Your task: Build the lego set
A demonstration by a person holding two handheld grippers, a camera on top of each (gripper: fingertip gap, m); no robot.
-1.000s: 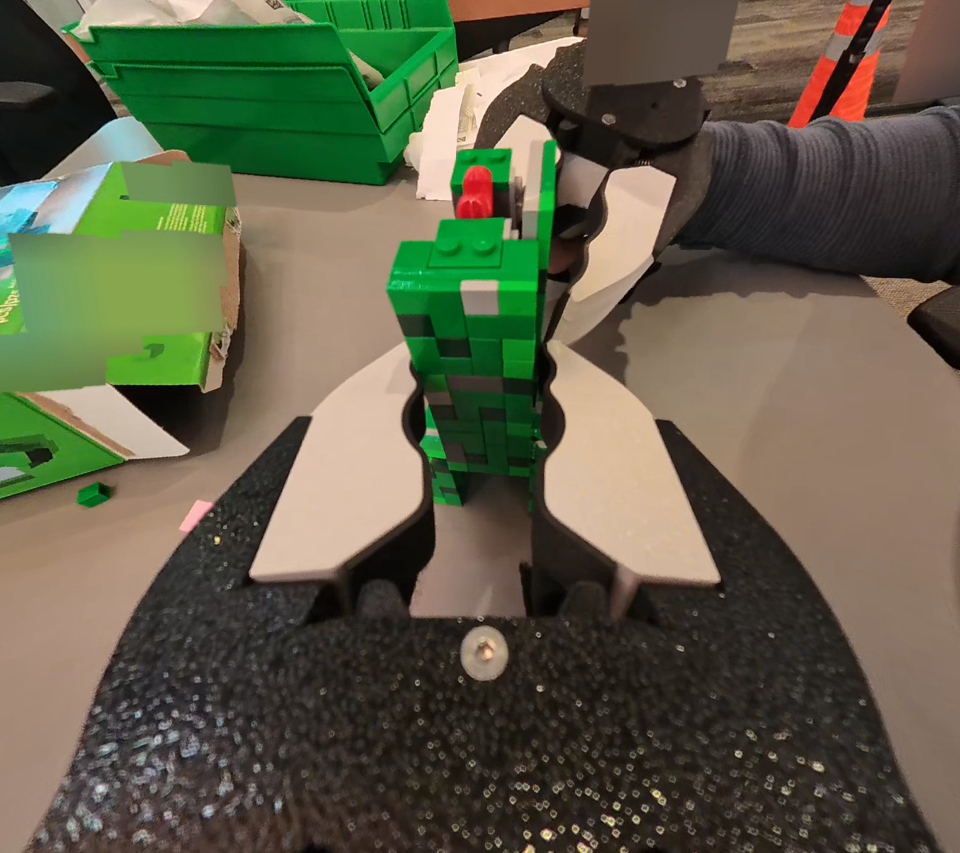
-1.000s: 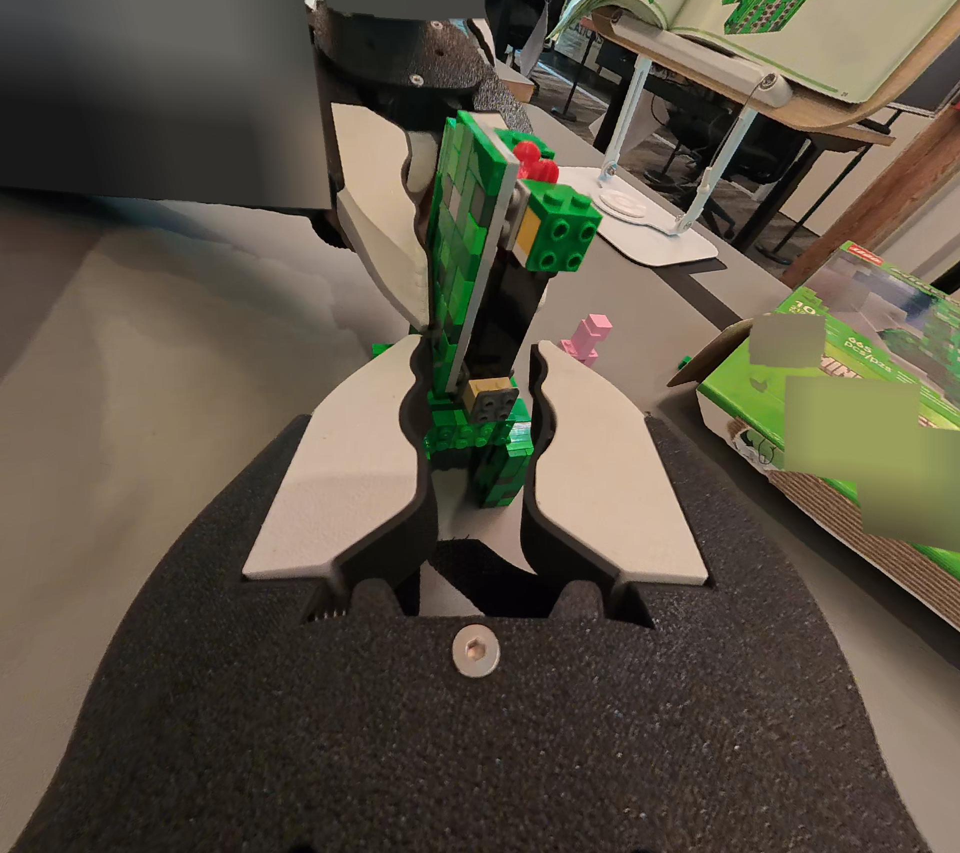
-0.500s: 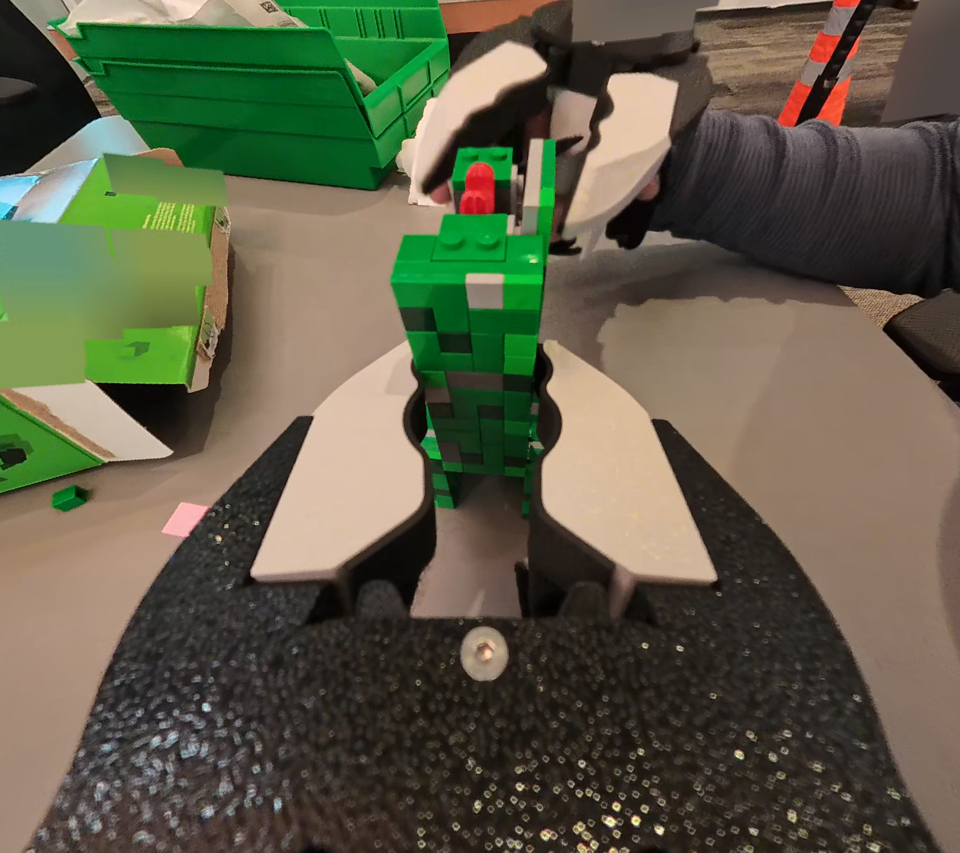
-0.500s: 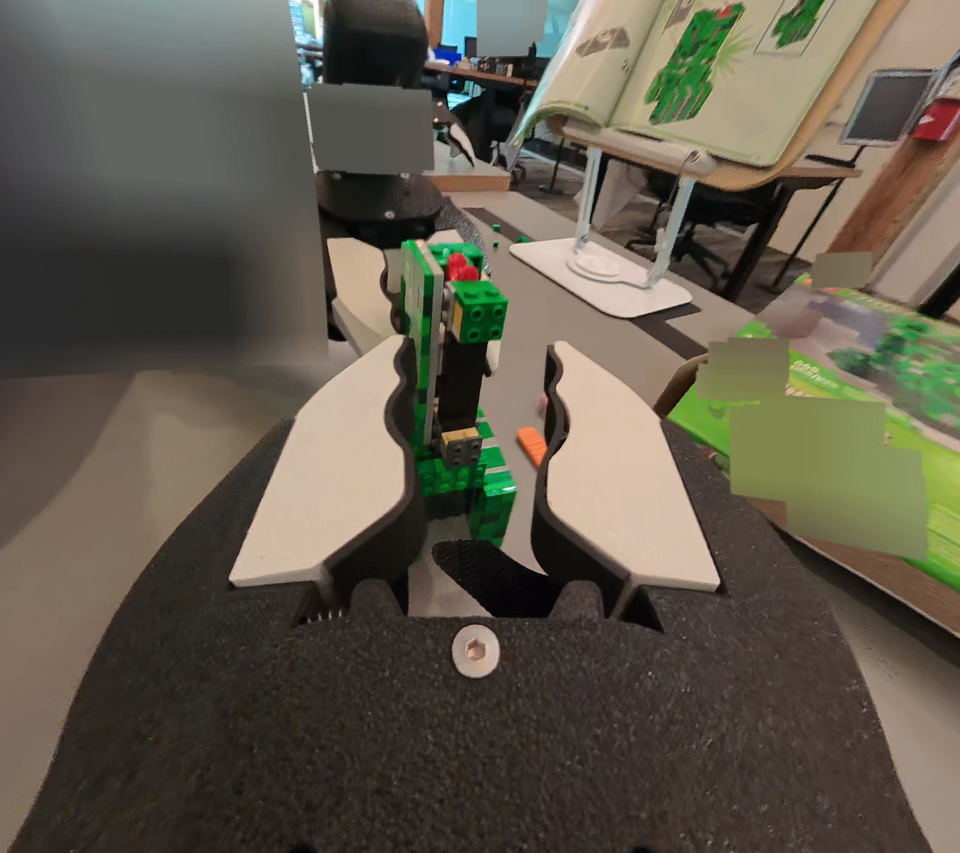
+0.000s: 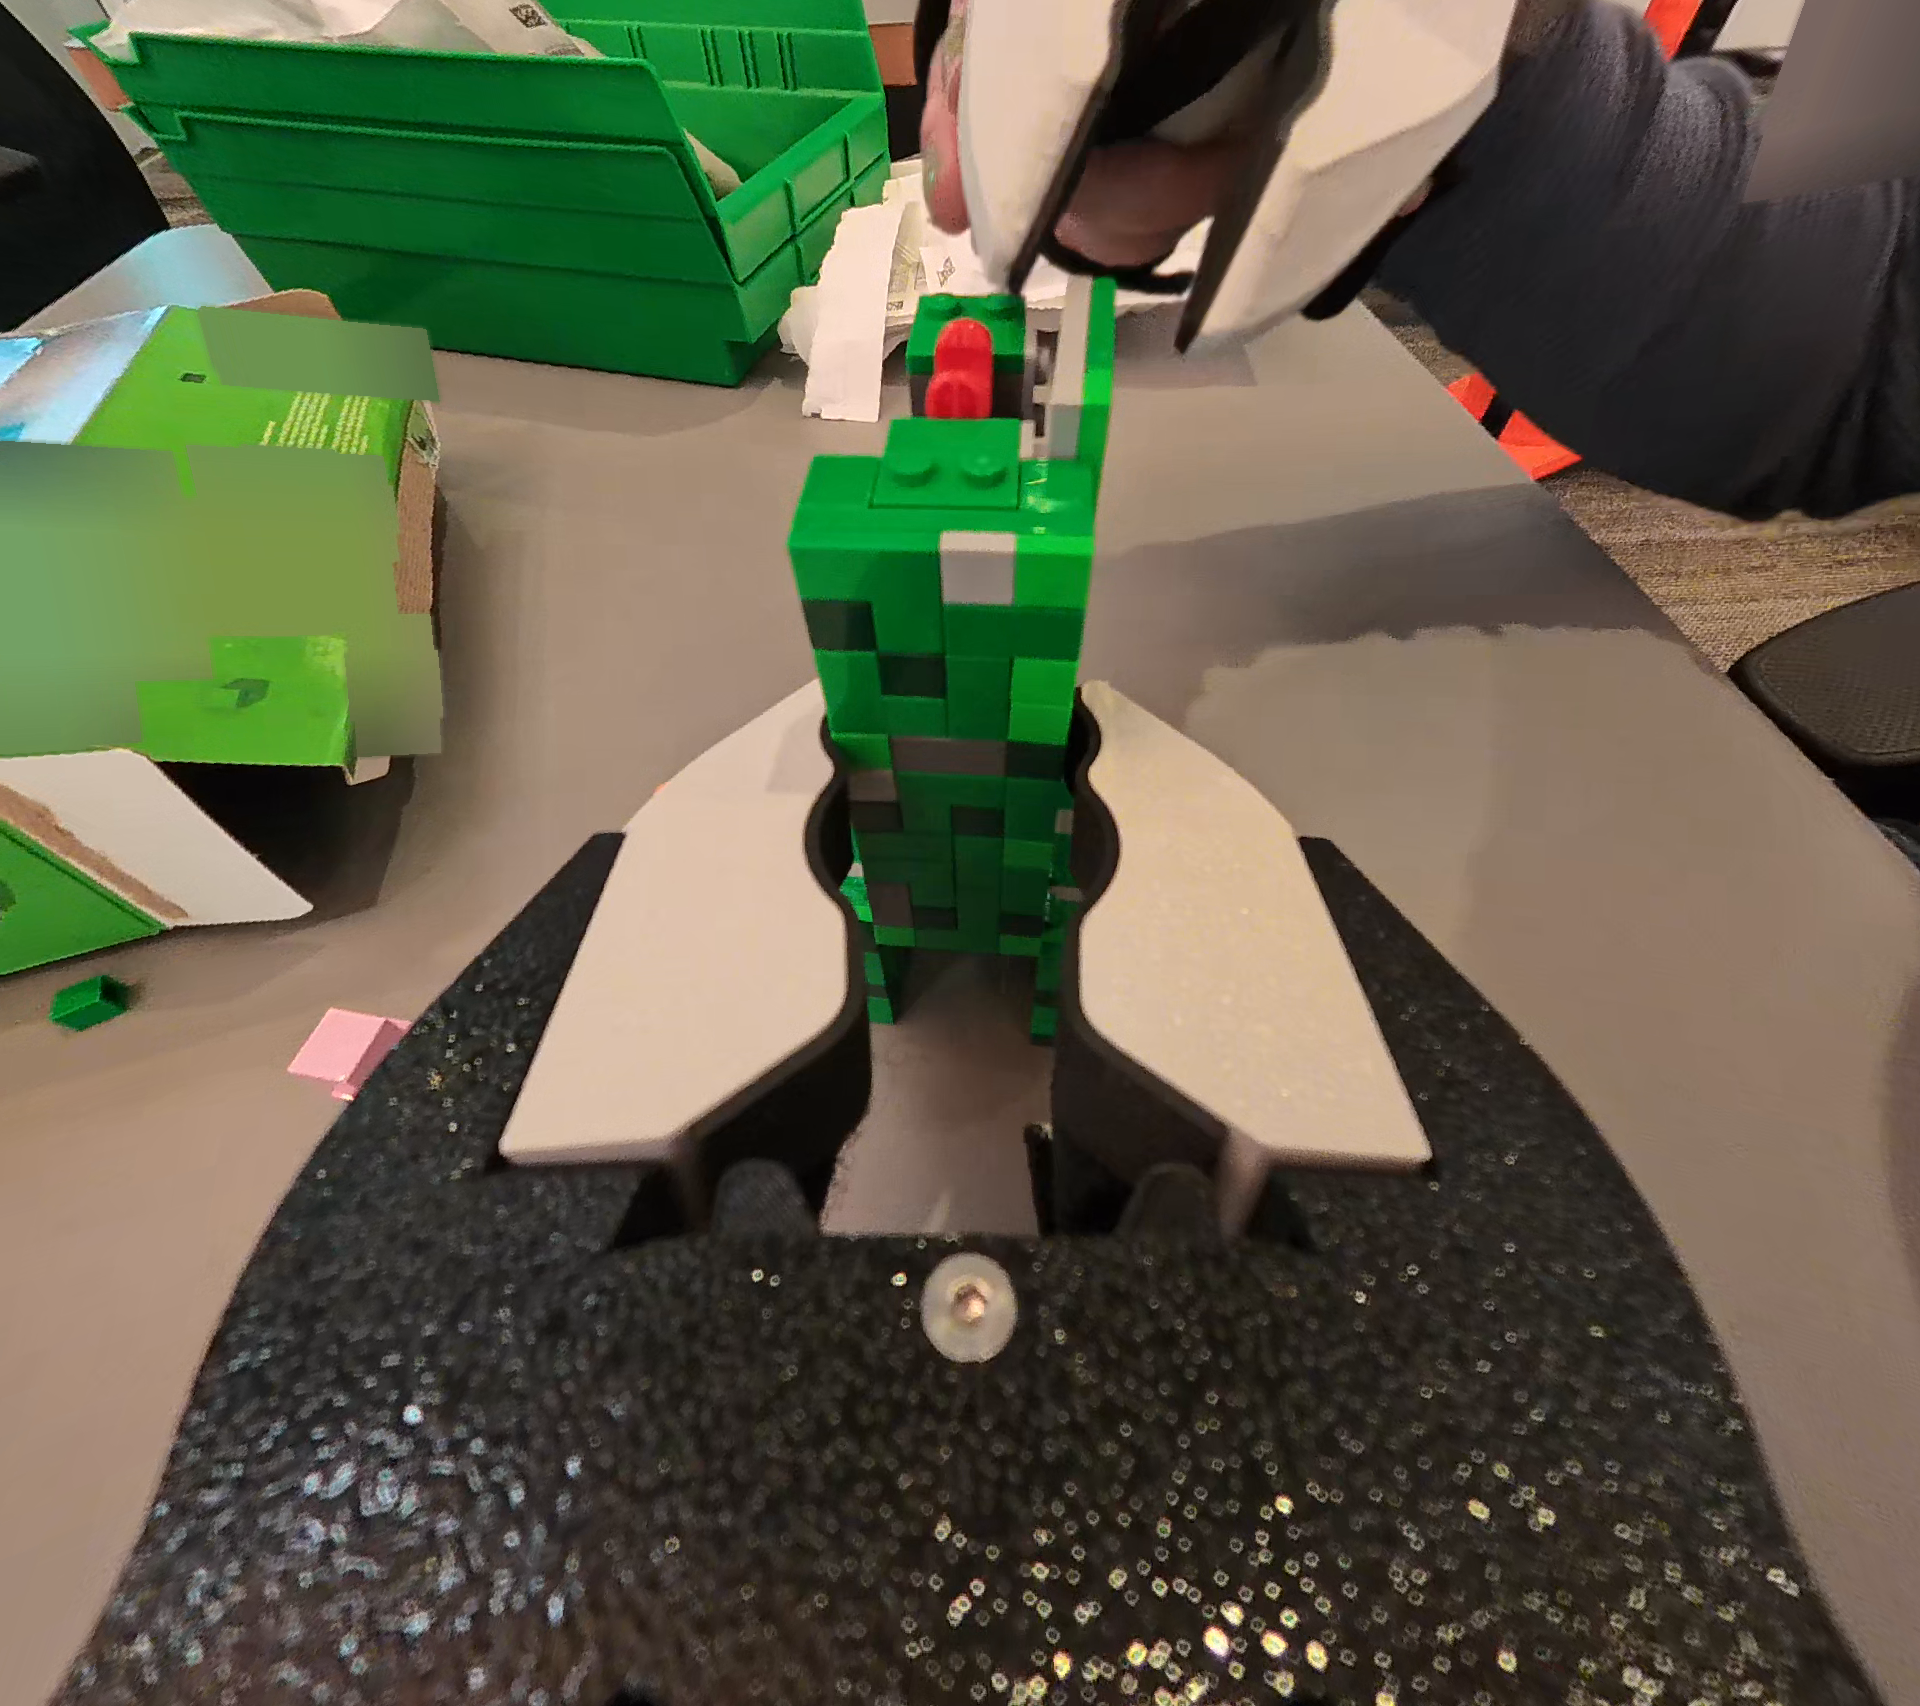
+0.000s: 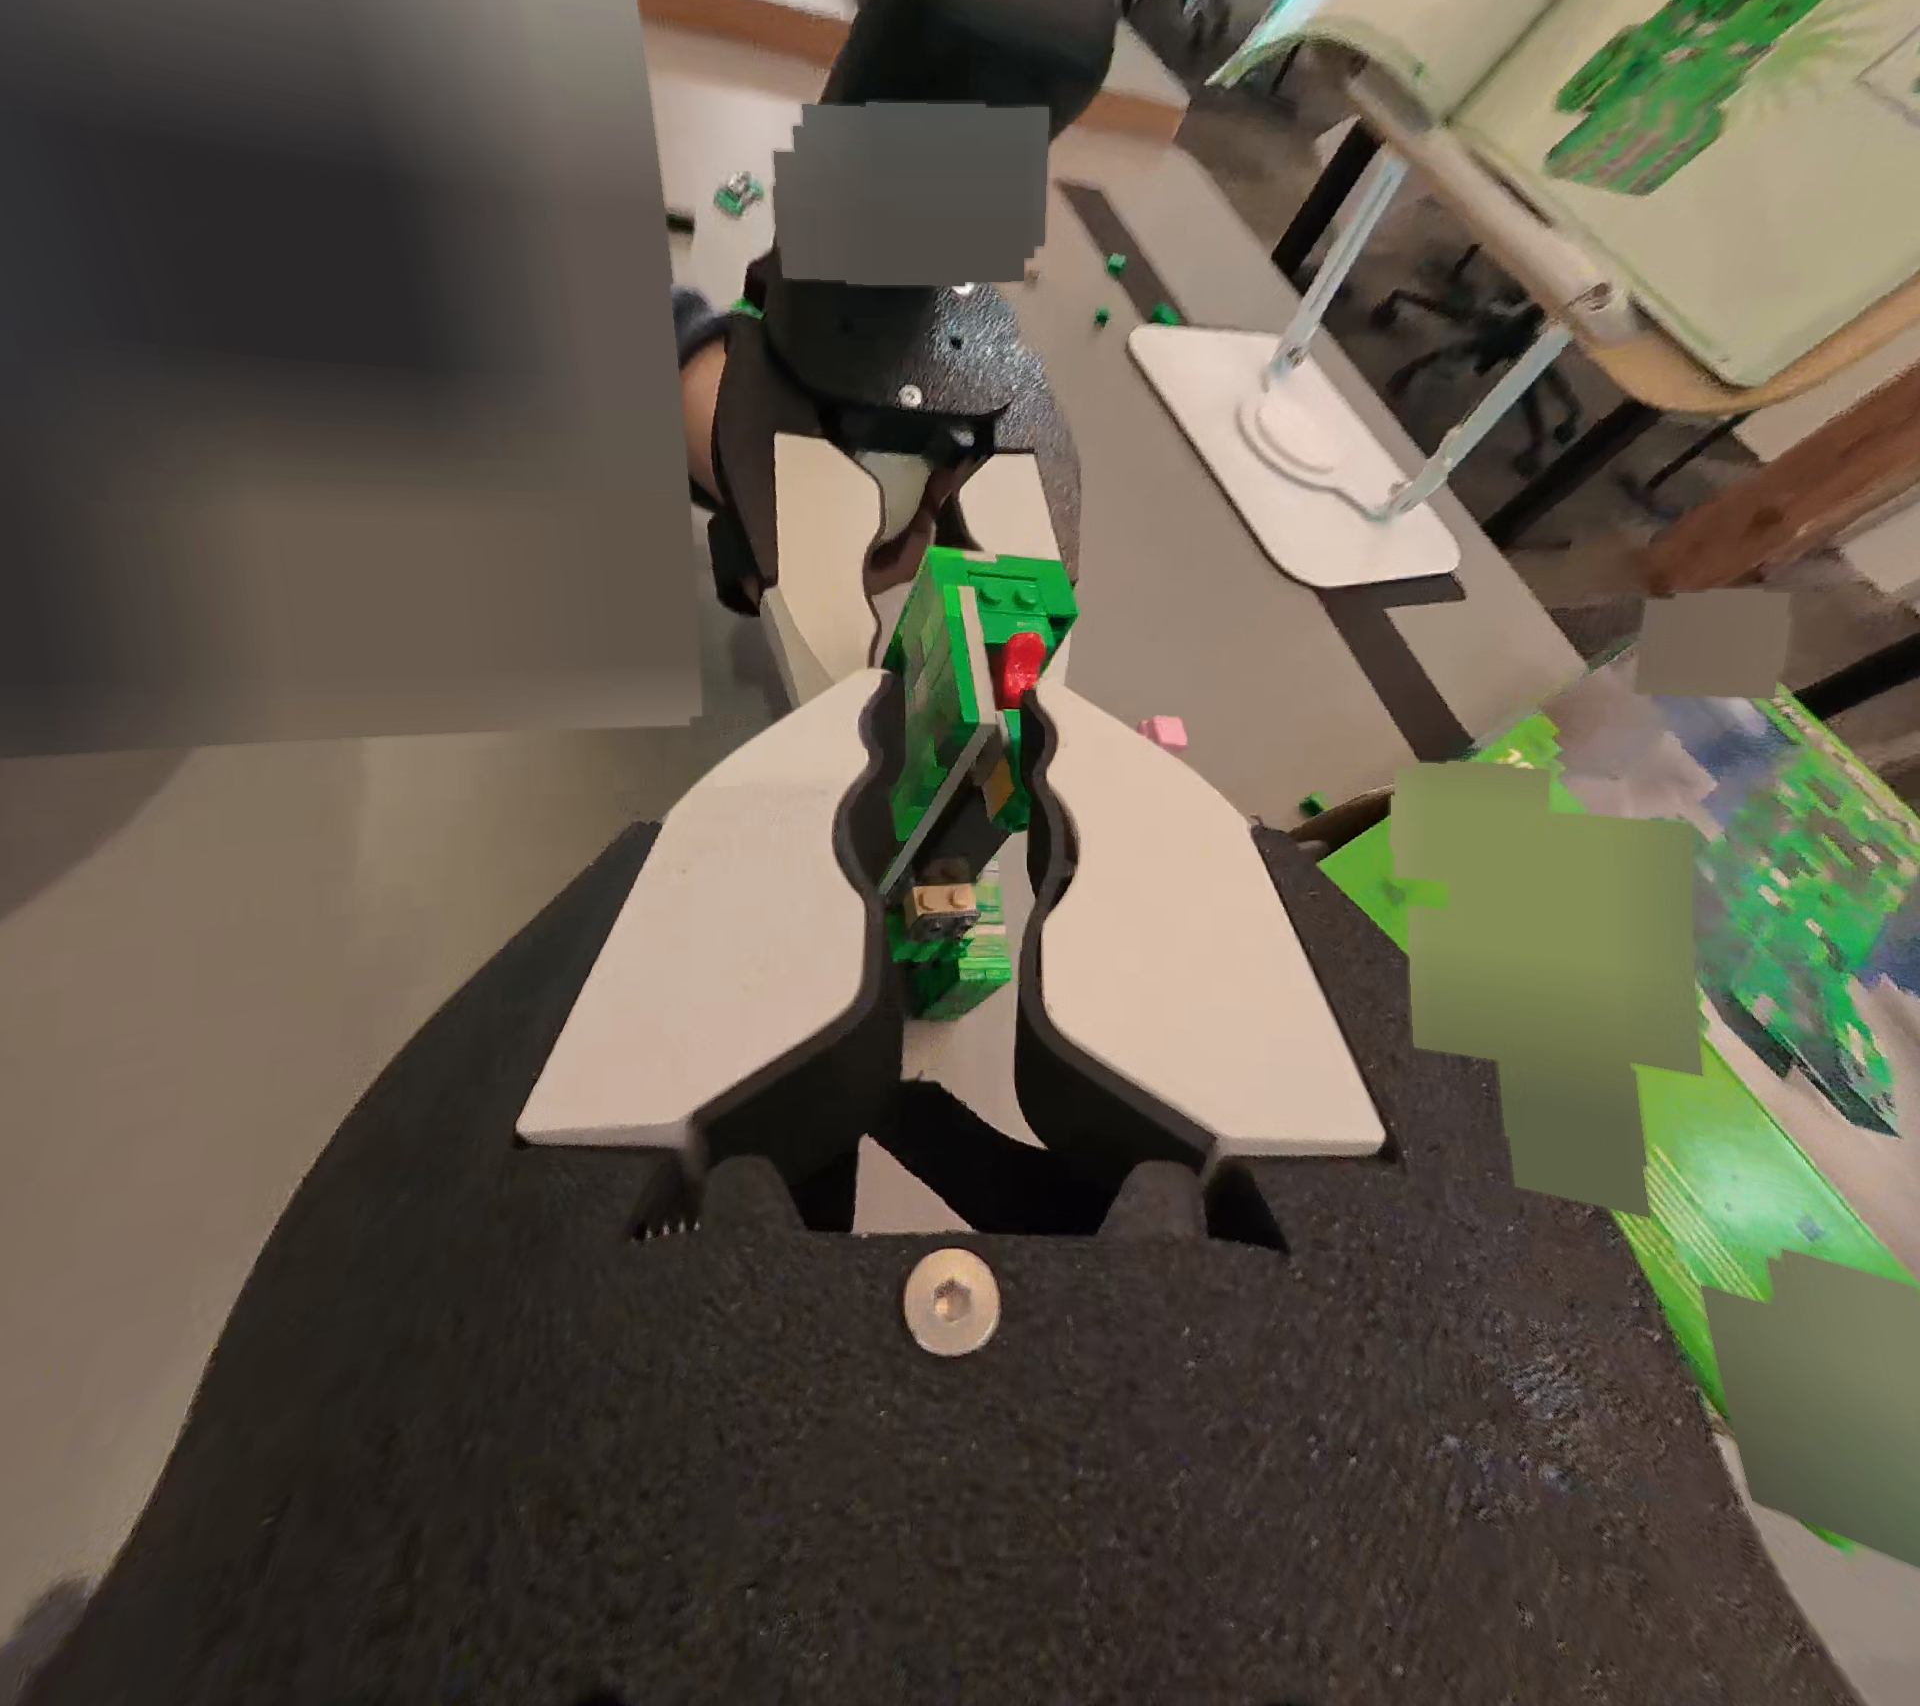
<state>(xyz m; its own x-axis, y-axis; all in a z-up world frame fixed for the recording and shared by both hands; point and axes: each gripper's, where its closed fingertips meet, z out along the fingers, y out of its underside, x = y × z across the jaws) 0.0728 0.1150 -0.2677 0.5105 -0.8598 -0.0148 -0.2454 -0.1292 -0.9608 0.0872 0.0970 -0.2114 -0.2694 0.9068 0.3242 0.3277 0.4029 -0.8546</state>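
Observation:
My left gripper (image 5: pixel 956 711) is shut on a tall green, grey and black brick model (image 5: pixel 935 669) and holds it upright on the grey table (image 5: pixel 1351 513). The model has a red piece (image 5: pixel 956 383) near its top and a thin side panel (image 5: pixel 1081 368). My right gripper (image 5: pixel 1101 306) comes down from above the model's top. Its fingertips straddle the panel's upper edge, and a gap shows beside the outer finger (image 5: pixel 1340 98). In the right wrist view the model (image 6: pixel 935 721) and the red piece (image 6: pixel 1018 664) lie between my right gripper's narrowed fingers (image 6: pixel 961 692).
Green bins (image 5: pixel 468 181) with paper stand at the back left. A green cardboard box (image 5: pixel 208 565), a small green brick (image 5: pixel 91 1002) and a pink brick (image 5: pixel 343 1043) lie at the left. An open instruction book on a stand (image 6: pixel 1662 46) is at the right.
My right gripper let go low on the model's back, opened, rose over the model's top and narrowed its jaws there. My left gripper kept hold of the model.

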